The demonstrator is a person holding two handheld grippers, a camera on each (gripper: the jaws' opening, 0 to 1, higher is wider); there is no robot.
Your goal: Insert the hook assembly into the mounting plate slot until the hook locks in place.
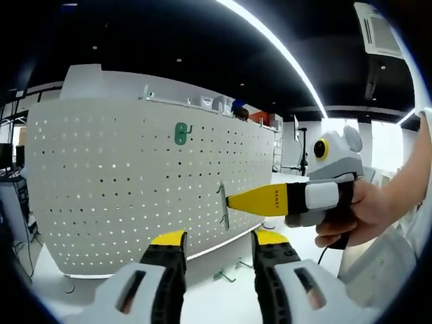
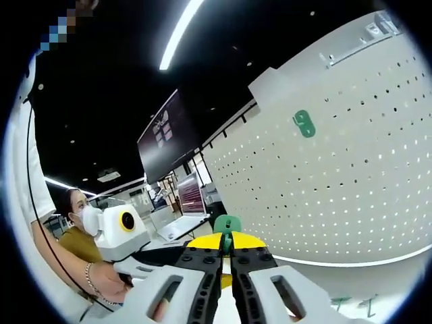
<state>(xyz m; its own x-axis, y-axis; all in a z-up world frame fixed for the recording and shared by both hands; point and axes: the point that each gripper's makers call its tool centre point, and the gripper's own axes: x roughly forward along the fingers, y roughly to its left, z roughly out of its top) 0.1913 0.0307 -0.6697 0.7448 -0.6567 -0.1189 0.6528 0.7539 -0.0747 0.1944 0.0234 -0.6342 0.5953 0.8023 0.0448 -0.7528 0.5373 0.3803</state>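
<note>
The white perforated mounting plate stands upright on the table, with one green hook hanging high on it. My right gripper comes in from the right, held by a hand, and is shut on a second hook whose end meets the plate's face. In the right gripper view, the green hook sticks up from between the closed jaws of my right gripper, and the plate lies to the right with its mounted hook. My left gripper is open below, holding nothing.
A spare hook lies on the white table in front of the plate's foot. A person in a mask stands to the left, behind the left gripper. Monitors stand on a far desk.
</note>
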